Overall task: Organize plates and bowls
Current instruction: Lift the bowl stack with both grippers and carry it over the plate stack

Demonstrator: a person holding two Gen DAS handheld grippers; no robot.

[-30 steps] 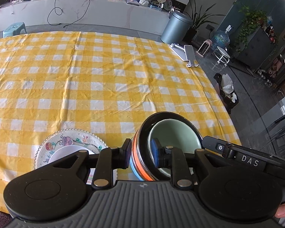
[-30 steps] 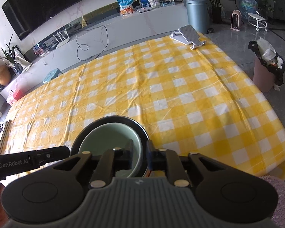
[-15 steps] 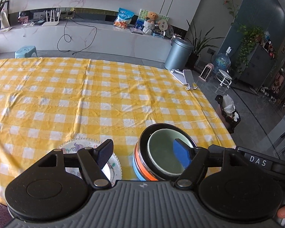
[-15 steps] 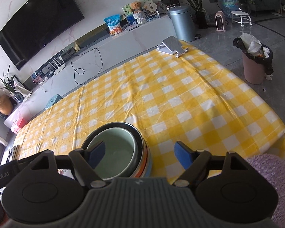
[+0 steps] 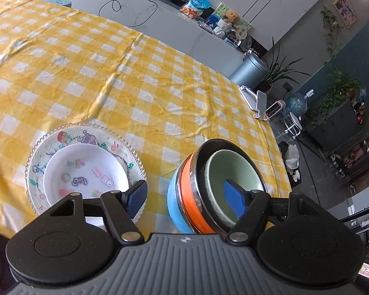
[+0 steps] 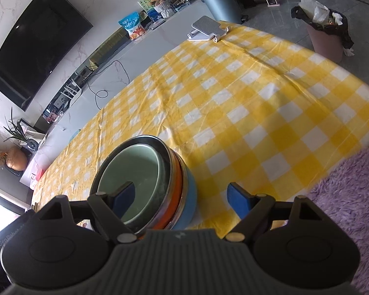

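Note:
A stack of nested bowls [image 5: 184,194] stands on the yellow checked tablecloth [image 5: 110,73]: blue at the bottom, then orange, a dark steel-rimmed one, and a pale green bowl [image 5: 233,167] inside. Left of it a white cartoon plate [image 5: 86,169] lies on a beaded glass plate [image 5: 49,137]. My left gripper [image 5: 185,196] is open, one pad over the glass plate's rim, the other over the green bowl. In the right wrist view the bowl stack [image 6: 145,179] sits low and left. My right gripper [image 6: 180,196] is open across its right rim, pads not pressing.
A white phone stand [image 5: 255,103] sits at the table's far corner, shown too as the phone stand [image 6: 206,28]. A purple fluffy surface [image 6: 344,196] lies beside the near table edge. A pink waste bin [image 6: 327,39] and a grey bin [image 6: 219,0] stand on the floor beyond.
Both grippers were shut on opposite rims of the bowl stack and have let go. Their jaws now stand wide, both views have rolled, and the stack rests on the table.

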